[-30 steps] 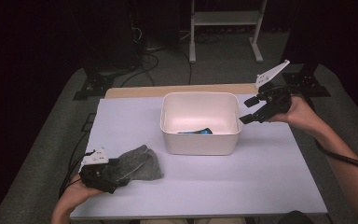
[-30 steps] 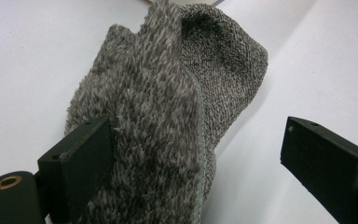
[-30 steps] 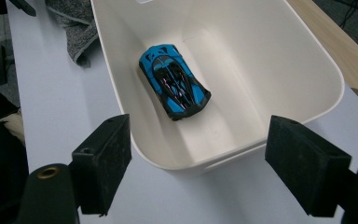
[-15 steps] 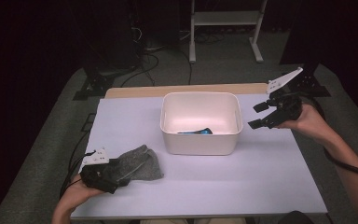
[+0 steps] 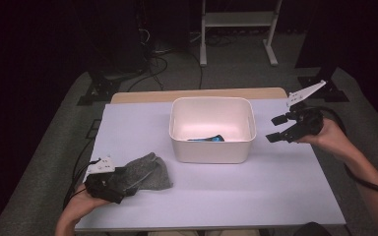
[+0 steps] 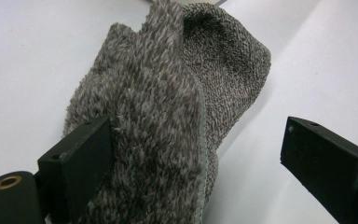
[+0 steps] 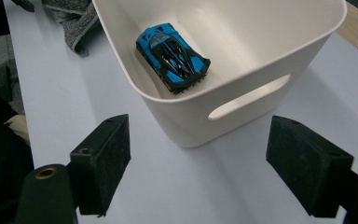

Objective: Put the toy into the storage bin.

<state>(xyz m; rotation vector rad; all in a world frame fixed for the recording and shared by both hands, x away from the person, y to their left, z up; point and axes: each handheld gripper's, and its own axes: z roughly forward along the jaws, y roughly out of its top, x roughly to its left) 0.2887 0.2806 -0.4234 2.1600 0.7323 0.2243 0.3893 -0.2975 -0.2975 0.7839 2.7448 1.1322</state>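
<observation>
the blue toy car (image 7: 172, 58) is already lying in the white bin (image 5: 211, 150). the left hand-held gripper (image 6: 196, 163), jaws wide open, is reaching around the grey cloth (image 5: 147, 172) on the worktop (image 5: 256, 196), not gripping yet. the right hand-held gripper (image 5: 280, 129) is hovering open and empty beside the bin.

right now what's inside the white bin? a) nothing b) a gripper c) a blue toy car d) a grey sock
c: a blue toy car lies on the floor of the white bin, while the grey sock sits on the table outside it.
</observation>
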